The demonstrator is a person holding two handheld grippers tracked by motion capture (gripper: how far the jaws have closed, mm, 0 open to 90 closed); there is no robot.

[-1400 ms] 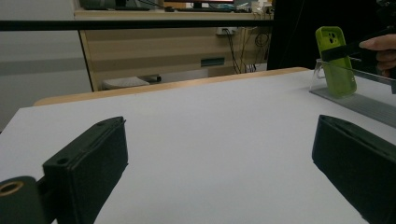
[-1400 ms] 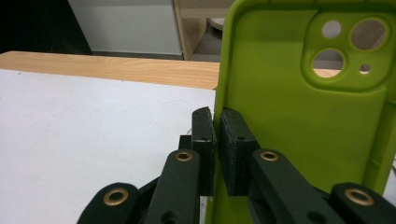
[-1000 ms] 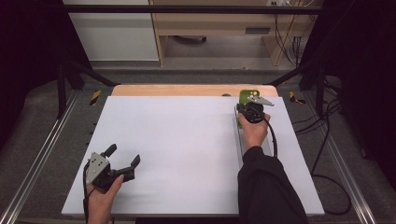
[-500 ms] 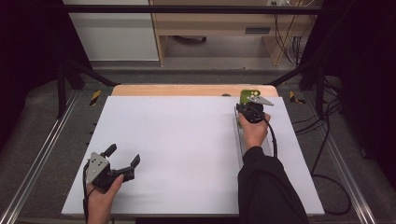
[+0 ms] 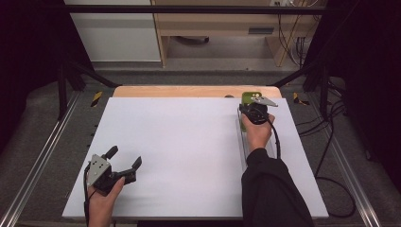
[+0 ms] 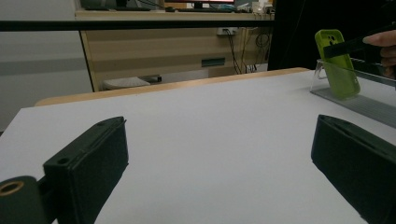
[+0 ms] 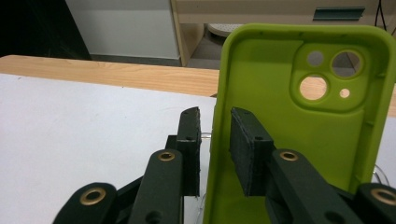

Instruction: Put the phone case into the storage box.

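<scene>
White matte tabletop (image 5: 189, 151), wooden strip at far edge. Right gripper (image 7: 215, 140) pinches one side wall of the lime-green soft phone case (image 7: 299, 116), upright on a clear acrylic stand (image 6: 355, 100) at far right. Thin-wall grip: case could flex, slip or tip. Left gripper (image 5: 124, 159) spread wide, empty, near corner. Stand contact hidden.

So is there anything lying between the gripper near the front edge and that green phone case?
Nothing visible. From the left gripper, bare white table runs to the green phone case, which the right gripper straddles by one edge.
</scene>
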